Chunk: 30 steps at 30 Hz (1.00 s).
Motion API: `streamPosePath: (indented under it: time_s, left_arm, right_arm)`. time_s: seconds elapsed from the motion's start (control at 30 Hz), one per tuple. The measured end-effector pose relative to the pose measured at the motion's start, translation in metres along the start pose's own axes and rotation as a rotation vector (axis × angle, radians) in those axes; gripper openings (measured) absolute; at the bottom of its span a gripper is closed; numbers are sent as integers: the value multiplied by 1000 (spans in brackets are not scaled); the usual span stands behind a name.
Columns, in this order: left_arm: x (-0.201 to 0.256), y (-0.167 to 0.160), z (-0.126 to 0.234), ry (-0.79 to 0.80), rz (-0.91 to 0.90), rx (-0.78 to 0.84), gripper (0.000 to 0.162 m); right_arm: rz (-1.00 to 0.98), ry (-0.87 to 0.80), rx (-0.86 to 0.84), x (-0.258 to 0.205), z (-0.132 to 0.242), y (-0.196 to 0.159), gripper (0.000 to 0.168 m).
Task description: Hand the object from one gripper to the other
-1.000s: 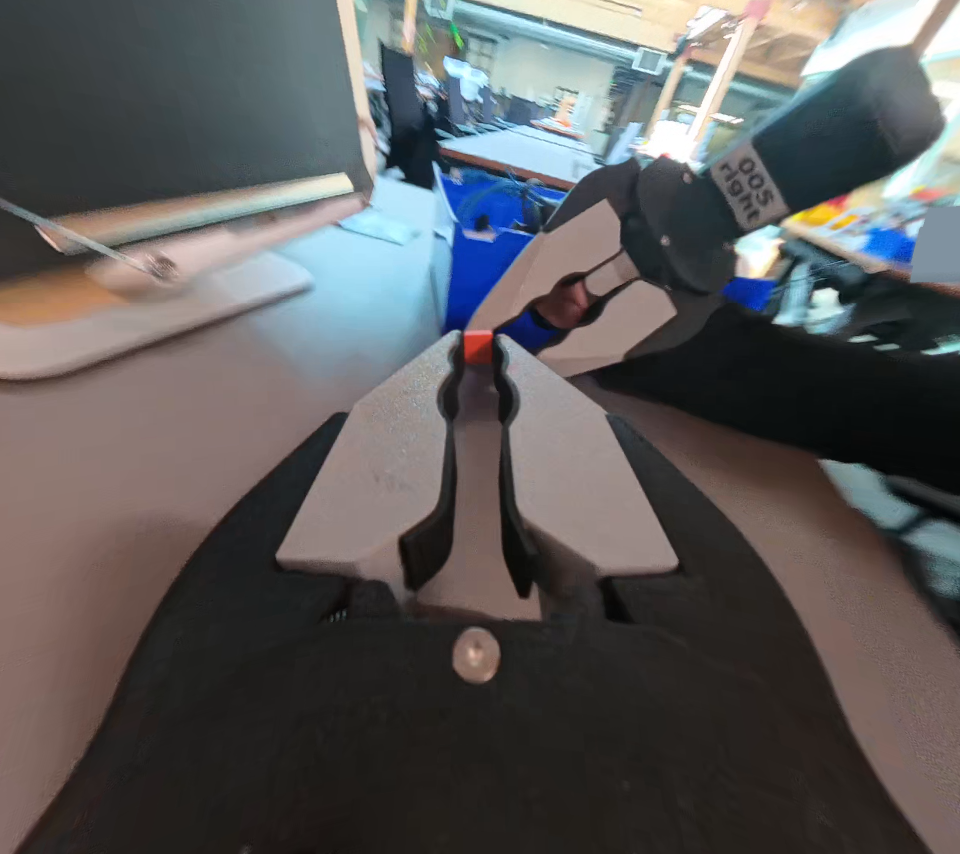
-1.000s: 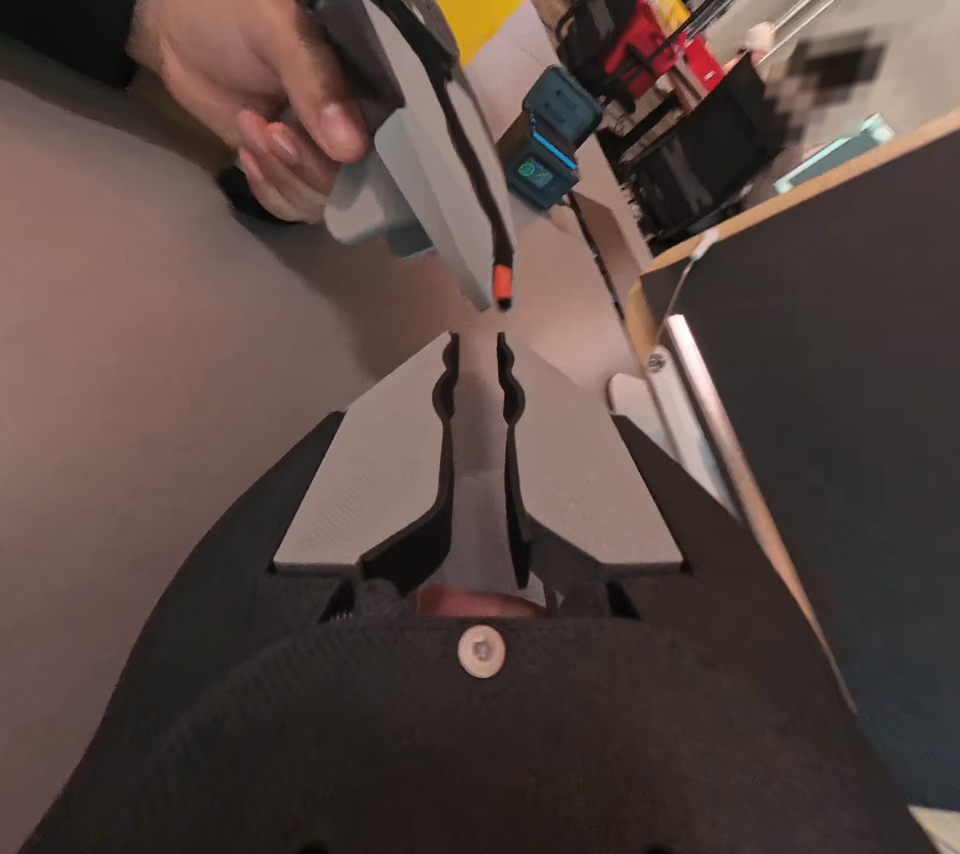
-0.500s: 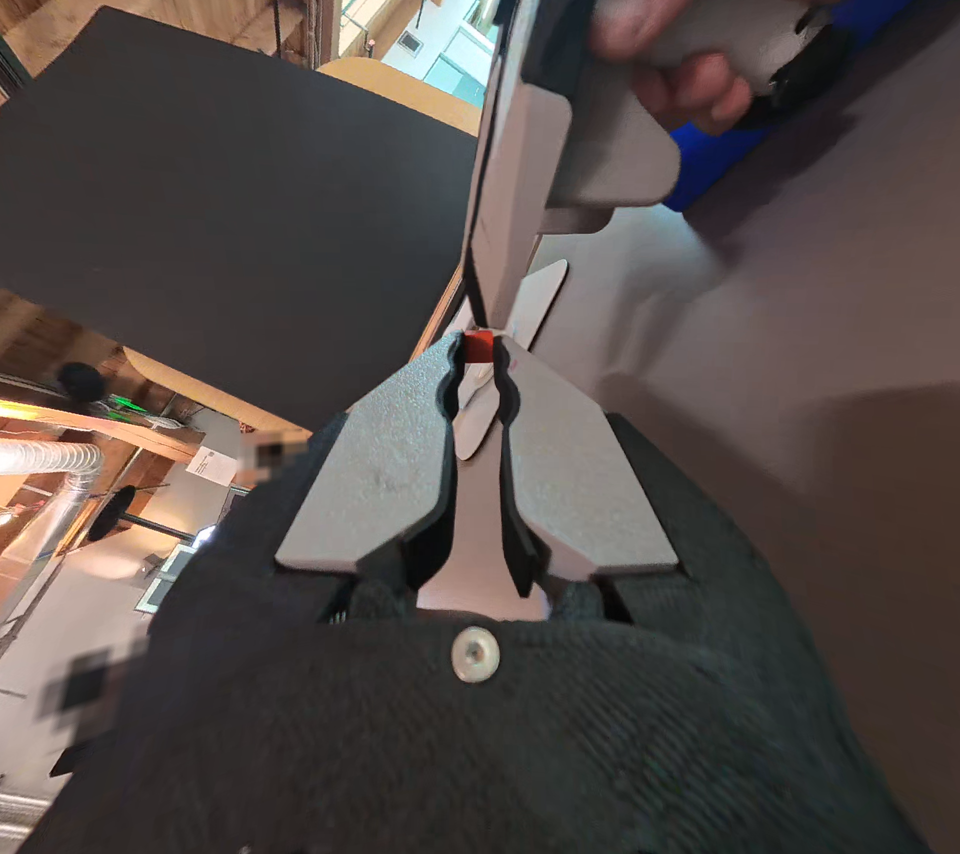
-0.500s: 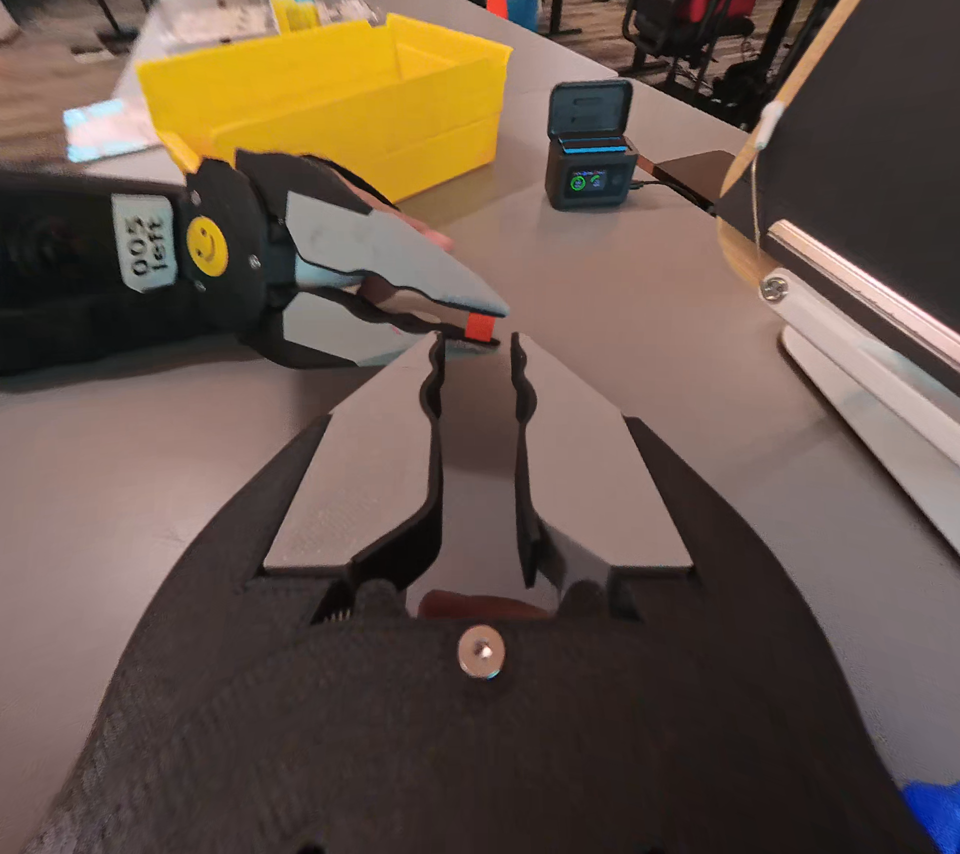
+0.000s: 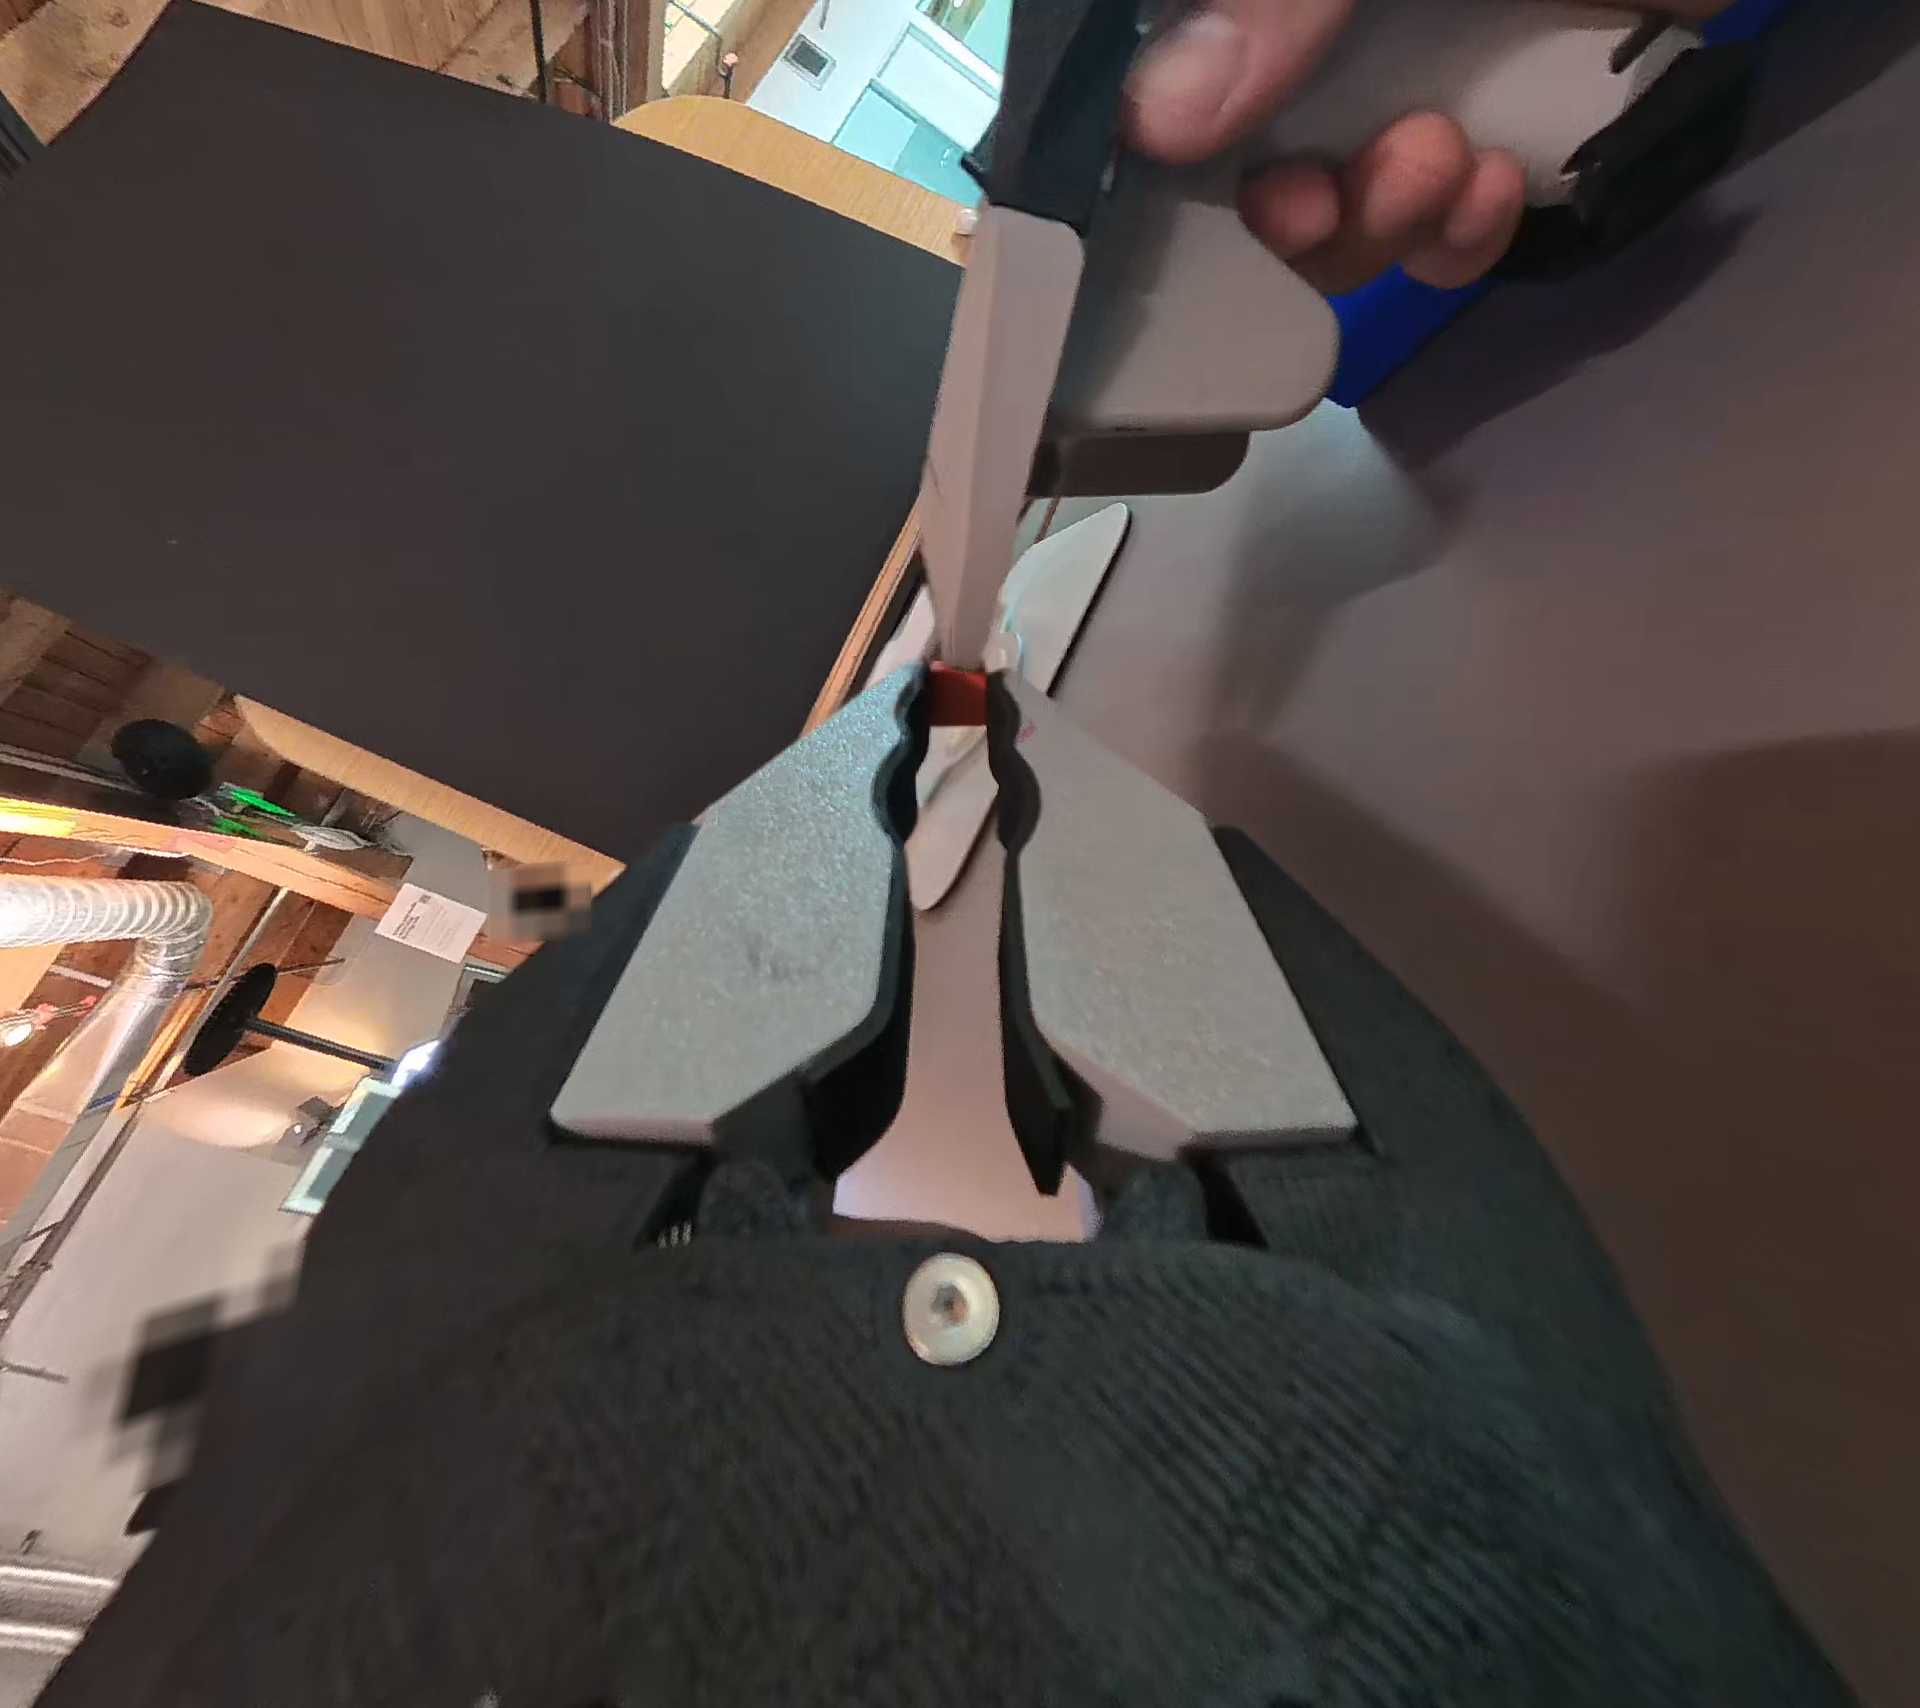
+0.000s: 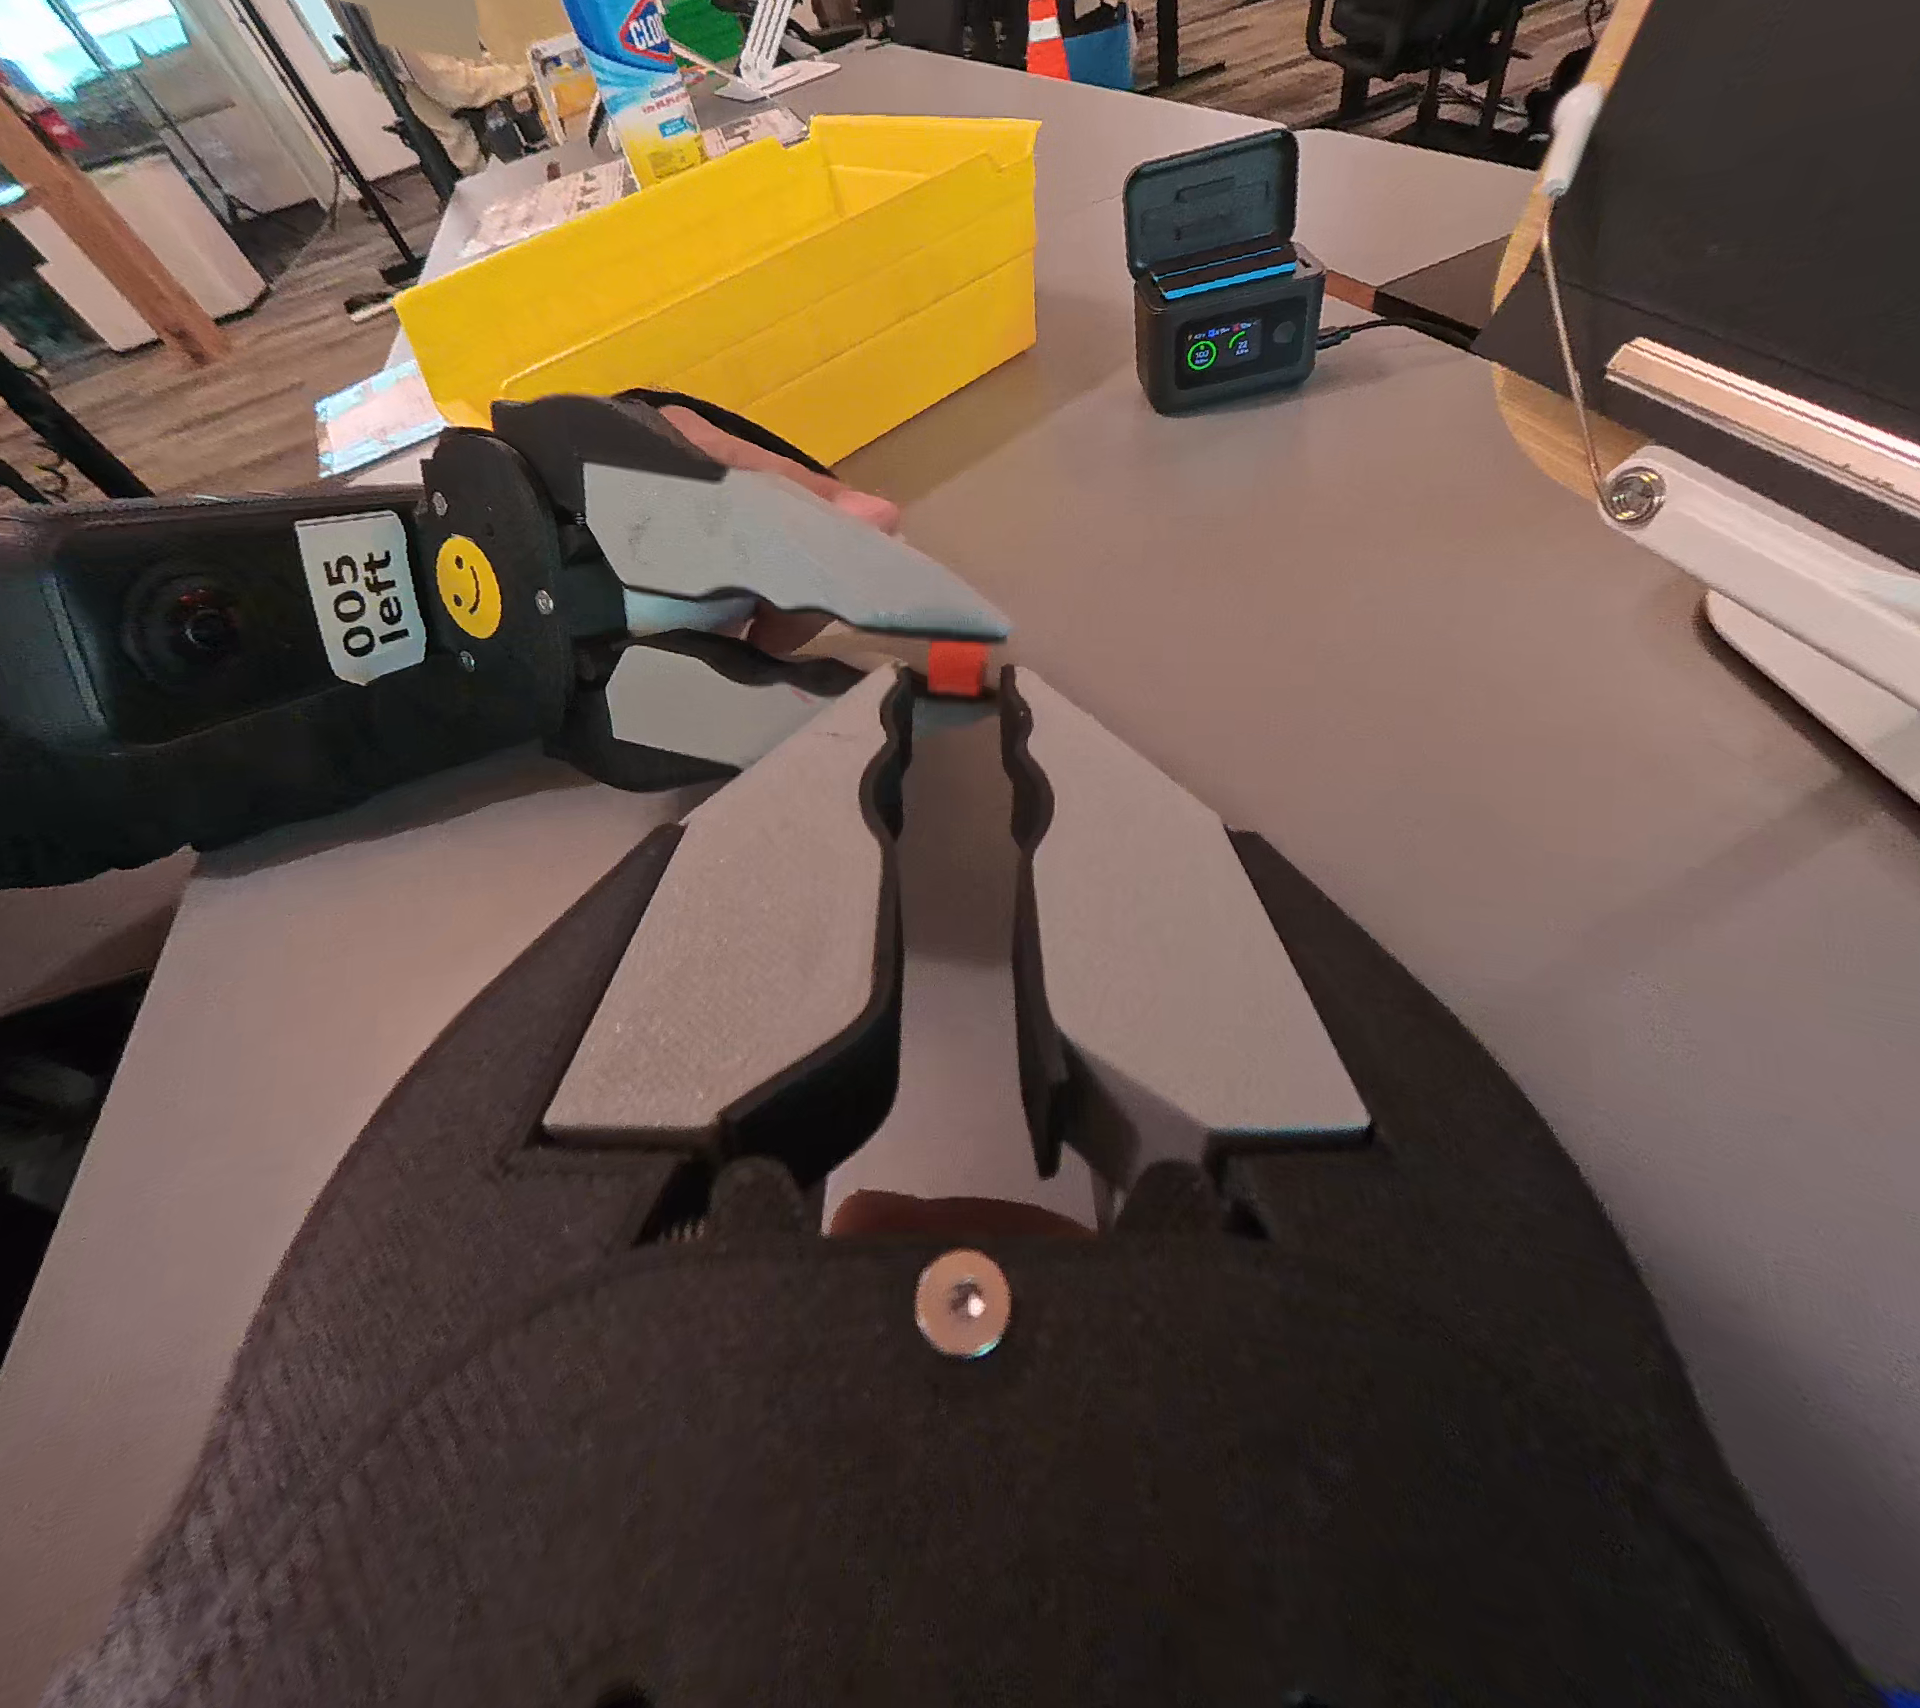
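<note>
A small red-orange block (image 5: 956, 694) is pinched between the tips of my left gripper (image 5: 958, 702), which is shut on it above the grey table. In the right wrist view the block (image 6: 954, 669) sits between the tips of my right gripper (image 6: 954, 687). The right jaws stand slightly wider than the block, so they are open around it. The left gripper (image 6: 940, 652) comes in from the left there, its fingers above and below the block. In the left wrist view the right gripper (image 5: 971, 635) comes down edge-on from above, held by a hand (image 5: 1351, 48), with its tip at the block.
A yellow bin (image 6: 727, 287) stands at the back left of the table (image 6: 1351, 671). A black case with a small screen (image 6: 1226, 308) is behind centre. A black board on a white stand (image 6: 1766, 100) is close on the right, and it also shows in the left wrist view (image 5: 416, 359). The tips of both grippers are at nearly the same place.
The right gripper has moved forward, so the block now lies between its tips instead of just ahead of them. The left gripper still holds the block.
</note>
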<state>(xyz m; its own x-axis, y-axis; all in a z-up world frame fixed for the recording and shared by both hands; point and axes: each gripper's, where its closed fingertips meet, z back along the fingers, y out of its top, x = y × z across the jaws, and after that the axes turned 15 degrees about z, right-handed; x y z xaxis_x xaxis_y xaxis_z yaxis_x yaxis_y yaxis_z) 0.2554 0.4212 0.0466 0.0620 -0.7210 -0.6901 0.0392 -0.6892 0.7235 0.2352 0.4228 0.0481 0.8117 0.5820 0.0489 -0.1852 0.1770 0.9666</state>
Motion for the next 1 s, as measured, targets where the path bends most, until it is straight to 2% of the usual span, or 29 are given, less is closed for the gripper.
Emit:
streamPosePath:
  time_s: [0.1,0.17,0.23,0.37,0.5,0.63,0.73,0.8,0.87,0.93,1.0]
  left_arm:
    - [5,-2,-3,-5,-9,-25,8]
    - [9,-3,-4,-16,-11,-35,8]
    - [10,-6,-5,-18,-15,-55,8]
    - [11,-13,-8,-29,57,-92,9]
    - [17,-27,-9,-130,293,-153,13]
    - [9,-34,-7,-143,384,-193,17]
    - [21,-38,-3,-254,463,-256,19]
    - [20,-38,-1,-273,552,-281,19]
    - [20,-35,0,-318,712,-297,21]
    - [18,-31,2,-361,914,-296,22]
    - [14,-29,5,-393,1092,-285,14]
  right_arm:
    - [-30,15,4,0,-2,-1,16]
    - [-24,9,-36,1,-3,-8,8]
    - [-5,-12,-63,2,-5,-12,8]
    - [57,-67,-109,7,-7,-17,7]
    - [215,-202,-212,22,-4,-27,7]
    - [321,-267,-218,28,-1,-23,7]
    - [589,-449,-289,43,10,-17,7]
    - [814,-532,-328,42,12,-9,7]
    - [966,-579,-354,37,9,-4,7]
    - [1032,-569,-341,30,4,-1,7]
    - [1058,-551,-350,28,2,-4,8]
